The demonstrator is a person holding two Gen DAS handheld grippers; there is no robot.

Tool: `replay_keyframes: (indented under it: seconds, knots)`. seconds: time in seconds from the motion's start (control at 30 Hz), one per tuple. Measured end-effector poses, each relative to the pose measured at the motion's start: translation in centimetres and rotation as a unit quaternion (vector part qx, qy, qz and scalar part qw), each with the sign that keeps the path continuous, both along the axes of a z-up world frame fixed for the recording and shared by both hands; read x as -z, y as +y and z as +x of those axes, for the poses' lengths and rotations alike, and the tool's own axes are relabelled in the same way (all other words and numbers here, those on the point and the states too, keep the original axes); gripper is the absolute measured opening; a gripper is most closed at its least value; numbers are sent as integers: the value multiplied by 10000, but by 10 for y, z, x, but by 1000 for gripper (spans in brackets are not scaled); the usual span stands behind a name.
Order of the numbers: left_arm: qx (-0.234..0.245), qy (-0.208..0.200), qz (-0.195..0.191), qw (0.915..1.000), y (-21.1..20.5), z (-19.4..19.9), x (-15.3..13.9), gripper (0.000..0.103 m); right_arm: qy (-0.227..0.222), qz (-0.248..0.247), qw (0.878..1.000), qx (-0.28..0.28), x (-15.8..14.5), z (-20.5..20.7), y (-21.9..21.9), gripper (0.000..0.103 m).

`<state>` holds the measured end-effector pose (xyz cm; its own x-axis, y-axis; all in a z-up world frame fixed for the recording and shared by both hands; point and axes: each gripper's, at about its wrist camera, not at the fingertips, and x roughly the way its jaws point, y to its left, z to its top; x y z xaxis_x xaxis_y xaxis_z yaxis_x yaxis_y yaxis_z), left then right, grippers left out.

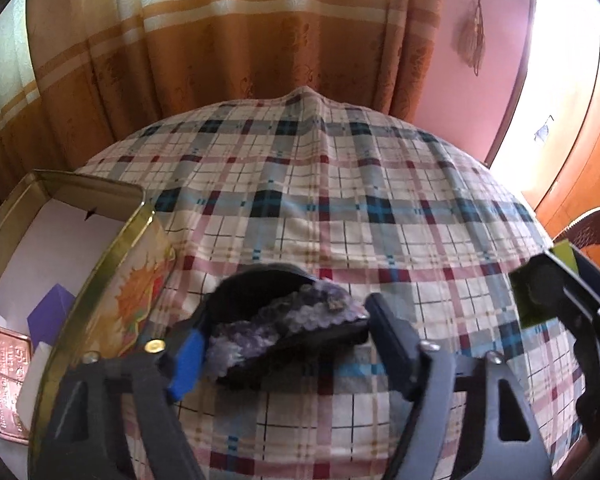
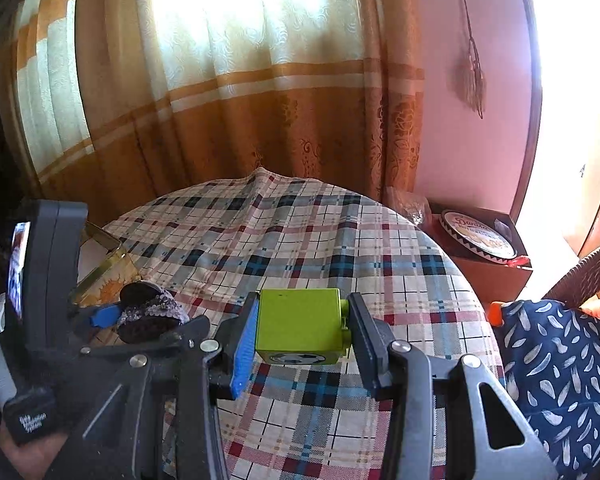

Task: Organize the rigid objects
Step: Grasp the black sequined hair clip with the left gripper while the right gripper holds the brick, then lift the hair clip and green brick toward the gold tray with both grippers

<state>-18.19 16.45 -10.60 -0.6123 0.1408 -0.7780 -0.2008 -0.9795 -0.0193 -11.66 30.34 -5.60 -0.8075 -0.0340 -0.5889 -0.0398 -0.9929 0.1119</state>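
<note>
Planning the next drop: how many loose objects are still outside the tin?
2: the amethyst rock between the left tool, and the green cube clamped in the right tool.

Round bench (image 2: 300, 216) under plaid cloth of cream, blue and red. Behind it, 1 full-length curtain (image 2: 228, 92), cream above, ochre below, backlit by strong daylight. Pink wall (image 2: 472, 140) at right with 1 hanging tassel (image 2: 471, 80). Brown side cabinet (image 2: 488, 268); wicker chair (image 2: 576, 276); orange wooden panelling (image 1: 580, 152).

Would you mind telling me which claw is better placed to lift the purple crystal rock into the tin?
Left. The left claw already straddles the purple crystal rock beside the open tin; the right claw is shut on the green block.
</note>
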Motion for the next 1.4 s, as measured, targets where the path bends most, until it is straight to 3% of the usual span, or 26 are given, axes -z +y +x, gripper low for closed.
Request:
replay_keyframes:
  seconds: [0.3,0.97,1.4]
  knots:
    - [104,76,-12,9999,-2,10,-2,69,75,-11,10000,4,-1,2,2,46]
    - [-170,1136,57,9934,-34,62,-31,69,670,23,9977,-110,-11,20,-5,46]
    - [-326,1308,189,9907,-55,74,-39,69,785,-63,9966,-224,-15,29,-13,46]
